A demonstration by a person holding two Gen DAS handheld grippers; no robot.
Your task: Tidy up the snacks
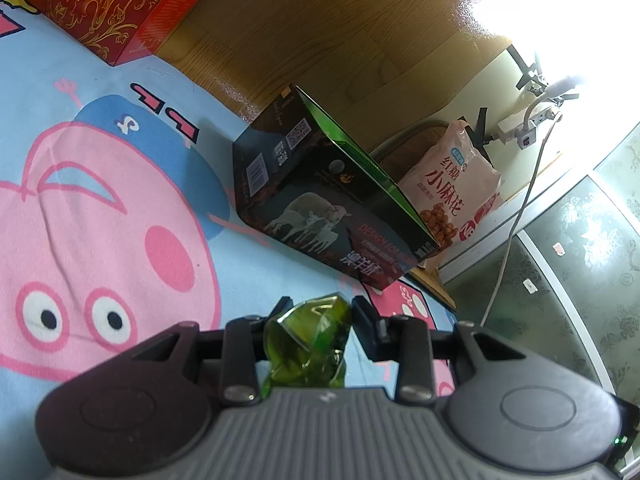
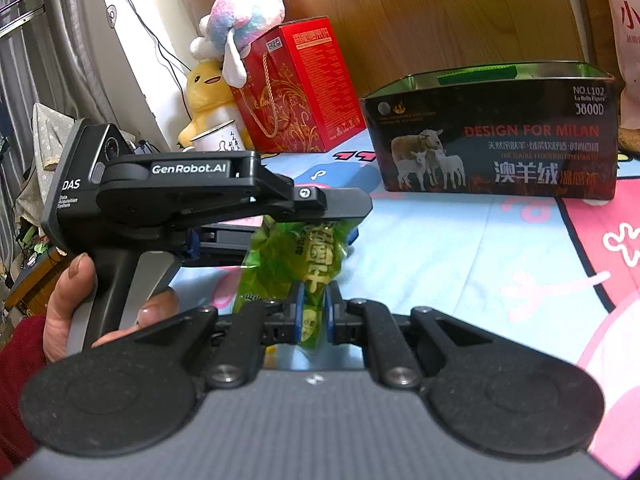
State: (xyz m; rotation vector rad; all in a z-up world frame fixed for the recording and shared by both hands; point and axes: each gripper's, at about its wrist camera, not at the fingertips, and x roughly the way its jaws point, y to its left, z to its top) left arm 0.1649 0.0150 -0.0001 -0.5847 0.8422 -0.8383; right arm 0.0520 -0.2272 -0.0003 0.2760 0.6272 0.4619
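Observation:
A small green snack packet (image 2: 308,256) hangs in the air above the cartoon blanket. My right gripper (image 2: 314,312) is shut on its lower end. My left gripper (image 1: 320,312) closes on the same green packet (image 1: 316,332) from the other side; in the right wrist view it reaches in from the left, its fingers (image 2: 340,204) over the packet's top. A dark open-top box (image 1: 320,208) printed with sheep stands ahead on the blanket, also seen in the right wrist view (image 2: 496,136). A pink snack bag (image 1: 456,188) leans behind it.
A red gift box (image 2: 296,88) stands at the back beside plush toys (image 2: 224,60) and a white cup (image 2: 216,140). The wooden headboard (image 1: 320,40) runs behind the boxes. A power strip and cable (image 1: 528,128) hang at the right, above a patterned glass cabinet (image 1: 580,260).

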